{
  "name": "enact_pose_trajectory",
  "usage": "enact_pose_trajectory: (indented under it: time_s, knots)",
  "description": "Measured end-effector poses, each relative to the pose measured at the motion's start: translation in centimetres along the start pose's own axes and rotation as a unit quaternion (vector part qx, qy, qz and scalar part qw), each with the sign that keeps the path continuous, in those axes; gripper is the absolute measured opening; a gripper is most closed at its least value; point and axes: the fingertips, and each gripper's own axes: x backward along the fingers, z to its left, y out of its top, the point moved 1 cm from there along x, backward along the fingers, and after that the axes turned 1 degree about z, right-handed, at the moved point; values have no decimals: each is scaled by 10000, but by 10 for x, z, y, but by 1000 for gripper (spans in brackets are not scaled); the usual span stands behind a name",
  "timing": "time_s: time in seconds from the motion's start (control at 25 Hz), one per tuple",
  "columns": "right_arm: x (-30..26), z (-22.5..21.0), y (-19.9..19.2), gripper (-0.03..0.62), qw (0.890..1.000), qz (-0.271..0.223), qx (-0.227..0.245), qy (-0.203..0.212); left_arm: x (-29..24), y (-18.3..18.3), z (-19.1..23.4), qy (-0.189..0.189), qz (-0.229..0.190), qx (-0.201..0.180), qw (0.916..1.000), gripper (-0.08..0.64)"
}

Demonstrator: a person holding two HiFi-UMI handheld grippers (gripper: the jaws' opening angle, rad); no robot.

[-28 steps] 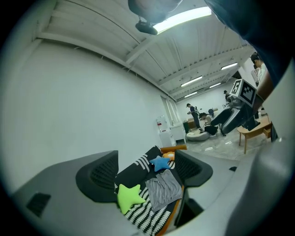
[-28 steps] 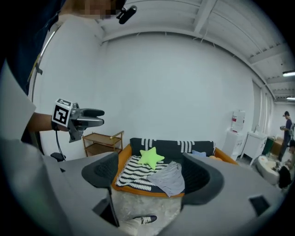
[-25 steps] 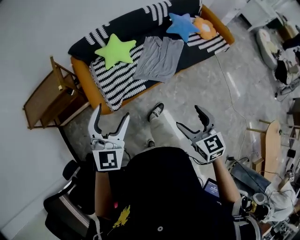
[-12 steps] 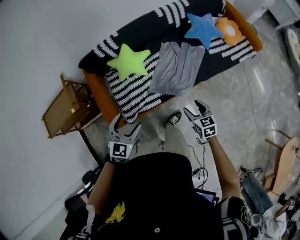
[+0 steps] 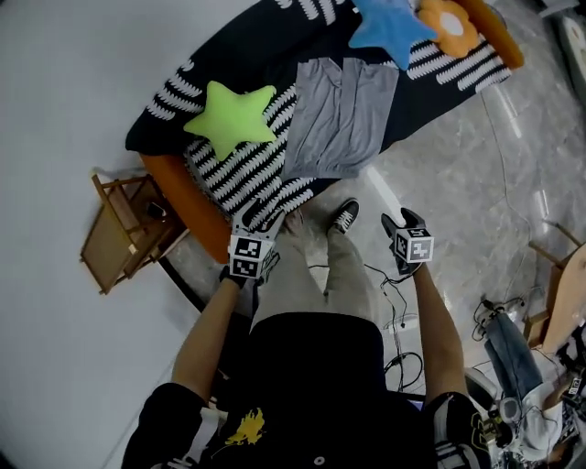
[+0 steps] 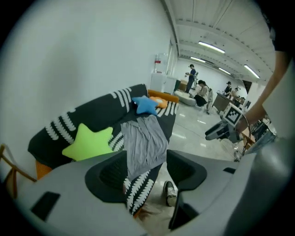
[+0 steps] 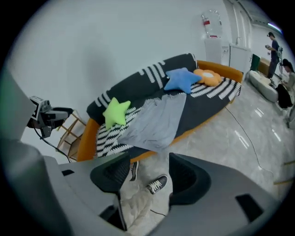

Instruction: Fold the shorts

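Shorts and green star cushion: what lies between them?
Head view: only striped sofa cover lies between the shorts and the green star cushion, nothing else.

**Clipped, covered or too small**

Cut by the top edge of the head view: sofa (image 5: 229, 55), blue star (image 5: 389, 23), orange cushion (image 5: 450, 16). Clipped at that view's right edge: a wooden board (image 5: 560, 298).

In the left gripper view:
- lower left corner of the shorts (image 6: 144, 138) covered by a jaw of the left gripper (image 6: 148, 170)
- chair (image 6: 9, 170) sliced off by the left edge
- an arm (image 6: 269, 85) dark, blurred and cut by the right edge
- people (image 6: 199, 90) far down the hall, too small to tell what is in hand

In the right gripper view, chair partly masked by the body of the right gripper (image 7: 148, 175).
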Motion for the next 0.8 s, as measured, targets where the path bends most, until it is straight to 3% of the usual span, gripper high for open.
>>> enact_pose_trajectory:
  time_s: [0.12, 0.24, 0.28, 0.36, 0.44, 0.48, 0.64, 0.8]
  knots:
    - [-58, -25, -17, 272, 9988, 313, -313, -209, -65, -40, 22, -175, 447, 23, 9988, 259]
    - [-102, -54, -36, 262, 9881, 176, -1478, -393, -135, -75, 28, -497, 827, 359, 9947, 258]
    - [-116, -65, -41, 261, 9774, 3, -2075, -405, -159, -90, 29, -615, 984, 579, 9916, 270]
    - [-153, -87, -45, 251, 9460, -452, -3179, -436, -207, -120, 36, -773, 1246, 1030, 9838, 275]
    - [-200, -101, -49, 241, 9218, -712, -3780, -476, -249, -151, 51, -825, 1466, 1265, 9776, 273]
    - [-224, -102, -54, 233, 9193, -692, -3844, -494, -264, -166, 58, -843, 1592, 1277, 9753, 271]
    - [-305, -94, -69, 235, 9459, -274, -3211, -380, -308, -193, 68, -1096, 1889, 1333, 9667, 268]
    - [-358, -93, -76, 244, 9524, -263, -3038, -6, -338, -208, 72, -1181, 1790, 1468, 9656, 268]
